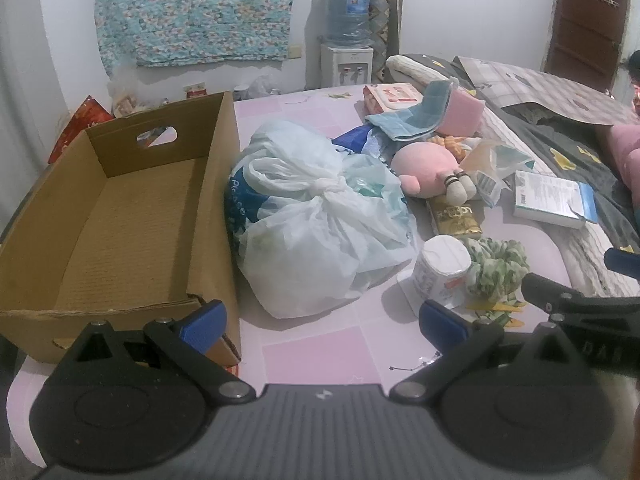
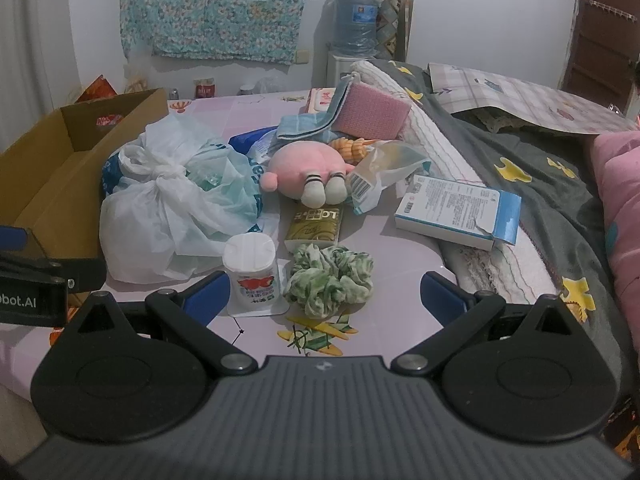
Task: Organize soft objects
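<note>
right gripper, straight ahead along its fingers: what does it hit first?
Most likely the green scrunchie, which lies nearly centred ahead of the open right gripper. The white cup sits just left of that line, close to the left finger. Depth is unclear in the fisheye view, so the cup could touch first.

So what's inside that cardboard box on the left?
Nothing that shows: the box looks empty, with bare cardboard floor and a handle hole in its far wall. The near corner behind the left tongs is hidden, so something small could sit there.
</note>
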`<control>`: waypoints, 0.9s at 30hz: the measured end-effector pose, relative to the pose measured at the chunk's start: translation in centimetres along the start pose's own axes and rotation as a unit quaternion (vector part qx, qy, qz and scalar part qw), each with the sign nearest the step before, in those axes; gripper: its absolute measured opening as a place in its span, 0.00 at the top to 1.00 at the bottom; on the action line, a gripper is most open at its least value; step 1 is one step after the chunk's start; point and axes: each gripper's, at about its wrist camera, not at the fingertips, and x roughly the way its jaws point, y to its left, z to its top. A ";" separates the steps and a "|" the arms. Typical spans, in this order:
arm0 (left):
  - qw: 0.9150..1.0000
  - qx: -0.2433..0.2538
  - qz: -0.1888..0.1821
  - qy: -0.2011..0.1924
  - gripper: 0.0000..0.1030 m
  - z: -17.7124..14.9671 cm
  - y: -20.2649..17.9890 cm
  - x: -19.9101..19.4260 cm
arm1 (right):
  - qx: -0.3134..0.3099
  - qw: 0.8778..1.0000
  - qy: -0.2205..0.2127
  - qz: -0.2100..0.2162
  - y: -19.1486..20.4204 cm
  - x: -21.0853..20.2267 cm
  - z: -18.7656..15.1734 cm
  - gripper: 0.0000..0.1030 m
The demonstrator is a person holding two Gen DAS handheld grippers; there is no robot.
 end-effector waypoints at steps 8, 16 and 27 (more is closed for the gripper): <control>0.999 0.022 -0.023 -0.007 0.00 -0.7 -1.4 0.2 | 0.021 0.999 -0.028 0.016 -2.1 0.0 -1.6 0.01; 0.996 0.059 -0.073 0.005 0.00 -2.1 -3.8 1.8 | 0.049 0.995 -0.085 -0.008 -6.1 0.6 -4.1 0.01; 0.985 0.083 -0.145 -0.049 0.02 -0.9 -6.5 3.8 | 0.176 0.978 -0.110 0.023 -12.4 3.7 -3.1 0.01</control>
